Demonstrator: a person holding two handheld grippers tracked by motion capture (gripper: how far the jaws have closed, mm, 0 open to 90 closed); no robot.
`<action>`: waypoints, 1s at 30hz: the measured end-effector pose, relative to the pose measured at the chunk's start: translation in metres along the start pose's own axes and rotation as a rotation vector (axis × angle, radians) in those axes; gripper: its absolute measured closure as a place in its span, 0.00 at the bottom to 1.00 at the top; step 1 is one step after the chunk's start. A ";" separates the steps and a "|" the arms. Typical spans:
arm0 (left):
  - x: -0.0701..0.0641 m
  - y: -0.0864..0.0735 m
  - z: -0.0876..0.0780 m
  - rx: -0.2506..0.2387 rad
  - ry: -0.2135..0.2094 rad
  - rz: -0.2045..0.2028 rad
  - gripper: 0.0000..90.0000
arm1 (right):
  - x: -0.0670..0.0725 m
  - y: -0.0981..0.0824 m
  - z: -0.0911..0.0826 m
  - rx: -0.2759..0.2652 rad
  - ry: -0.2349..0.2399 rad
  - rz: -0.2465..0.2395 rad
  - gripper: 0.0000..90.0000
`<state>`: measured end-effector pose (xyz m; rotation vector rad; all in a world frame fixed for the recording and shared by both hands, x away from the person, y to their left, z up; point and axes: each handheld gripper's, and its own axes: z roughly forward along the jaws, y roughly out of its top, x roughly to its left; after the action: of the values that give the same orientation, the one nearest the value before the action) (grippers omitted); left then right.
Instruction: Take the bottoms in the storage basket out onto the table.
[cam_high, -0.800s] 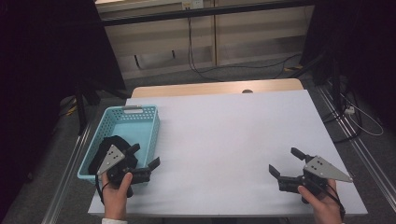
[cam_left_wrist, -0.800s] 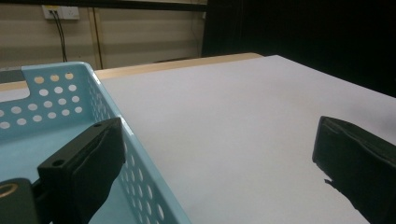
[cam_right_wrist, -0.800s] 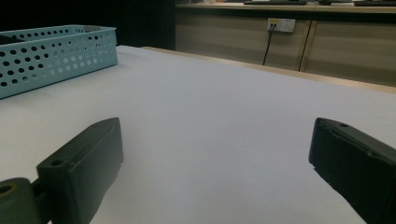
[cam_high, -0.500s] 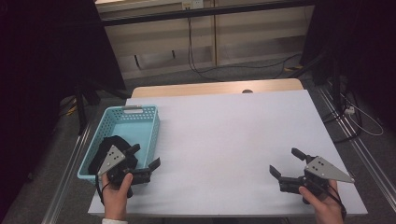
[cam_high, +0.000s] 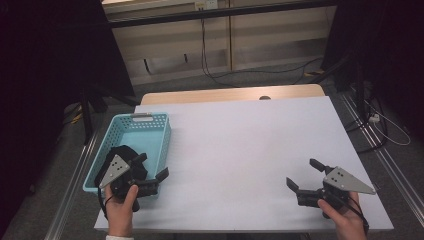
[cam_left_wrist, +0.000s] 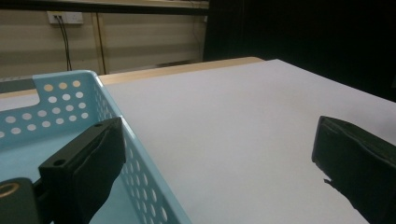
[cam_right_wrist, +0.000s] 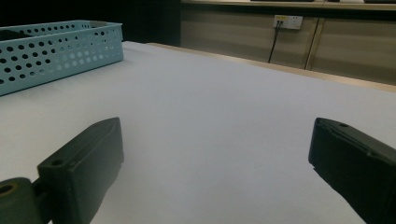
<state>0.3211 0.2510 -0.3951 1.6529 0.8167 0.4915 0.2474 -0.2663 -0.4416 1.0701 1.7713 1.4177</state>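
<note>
Left gripper (cam_high: 152, 167): jaws spread wide, nothing between them; one jaw over near end of light-blue perforated plastic basket (cam_high: 131, 134), other over white table sheet (cam_high: 240, 150) just beside basket's right wall. Black item in basket's near end, partly hidden under gripper plate; cannot tell what. Right gripper (cam_high: 304, 175): jaws equally wide apart, empty, low over bare sheet near front right corner, well apart from basket. Basket sits at sheet's left edge, long side running away from person.

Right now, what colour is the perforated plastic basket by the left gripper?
Light blue perforated plastic basket, clearest in the high view.
</note>
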 end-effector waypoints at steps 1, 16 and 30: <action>0.000 0.001 -0.001 -0.001 0.005 -0.002 0.03 | 0.000 0.000 0.000 0.000 0.000 0.000 0.03; 0.003 0.013 0.002 0.009 0.002 0.005 0.03 | 0.000 0.000 0.001 0.000 0.015 0.012 0.03; 0.019 0.034 -0.004 0.030 0.025 0.031 0.03 | 0.000 0.000 0.002 0.003 0.021 0.001 0.03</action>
<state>0.3393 0.2642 -0.3638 1.6924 0.8210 0.5246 0.2489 -0.2650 -0.4421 1.0613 1.7886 1.4317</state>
